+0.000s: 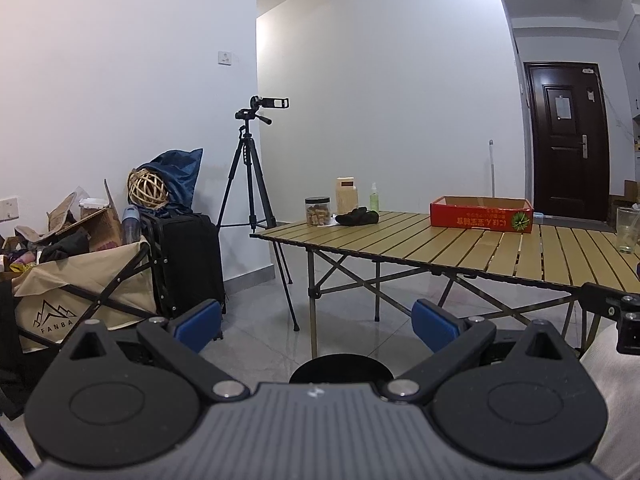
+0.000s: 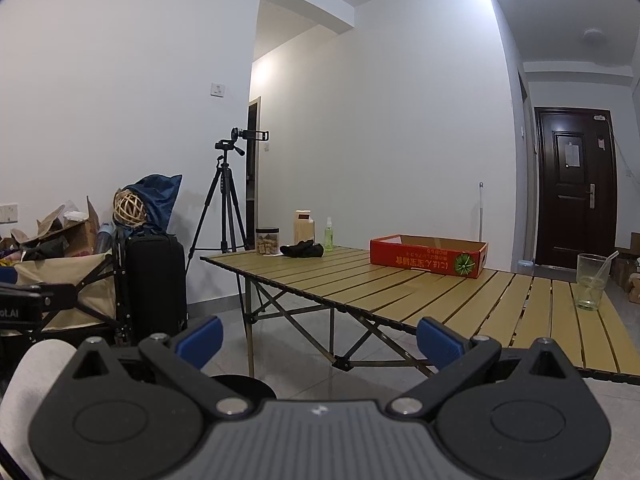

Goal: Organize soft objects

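A dark soft bundle, perhaps gloves (image 1: 357, 216) (image 2: 302, 250), lies at the far left corner of the slatted folding table (image 1: 460, 252) (image 2: 400, 292). A shallow red cardboard box (image 1: 481, 213) (image 2: 428, 255) sits open further right on the table. My left gripper (image 1: 316, 326) is open and empty, held off the table's near edge over the floor. My right gripper (image 2: 318, 338) is likewise open and empty, just short of the table's near edge. Both are far from the bundle.
A snack jar (image 1: 318, 211), a beige container (image 1: 346, 196) and a green spray bottle (image 1: 374, 197) stand by the bundle. A glass with a straw (image 2: 591, 287) is at the right. A tripod with camera (image 1: 256, 184), a black suitcase (image 1: 188, 264) and a cluttered wagon (image 1: 80, 280) stand left.
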A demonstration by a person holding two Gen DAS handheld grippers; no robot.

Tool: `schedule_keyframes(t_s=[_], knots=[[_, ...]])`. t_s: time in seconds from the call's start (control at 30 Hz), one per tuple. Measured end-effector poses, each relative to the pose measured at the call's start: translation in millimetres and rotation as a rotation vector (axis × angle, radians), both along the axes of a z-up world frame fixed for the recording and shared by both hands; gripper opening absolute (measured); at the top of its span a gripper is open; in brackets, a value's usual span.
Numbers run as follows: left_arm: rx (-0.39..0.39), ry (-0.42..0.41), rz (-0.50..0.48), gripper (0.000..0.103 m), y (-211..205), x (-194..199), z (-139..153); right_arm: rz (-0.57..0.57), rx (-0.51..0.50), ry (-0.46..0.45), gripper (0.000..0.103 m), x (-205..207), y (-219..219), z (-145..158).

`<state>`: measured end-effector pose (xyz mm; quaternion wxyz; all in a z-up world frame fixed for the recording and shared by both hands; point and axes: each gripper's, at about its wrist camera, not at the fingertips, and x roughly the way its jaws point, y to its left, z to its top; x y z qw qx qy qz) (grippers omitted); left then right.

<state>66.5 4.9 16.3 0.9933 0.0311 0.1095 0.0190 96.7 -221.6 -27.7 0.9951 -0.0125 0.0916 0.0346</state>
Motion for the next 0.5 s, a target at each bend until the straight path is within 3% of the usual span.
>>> schedule_keyframes(t_s=[0.5], knots=[[-0.003,-0.020,-0.020,0.103,-1.2,3.8,0.2,-0.006,-0.018,-0.032,0.103,1.3,1.3,2.9]])
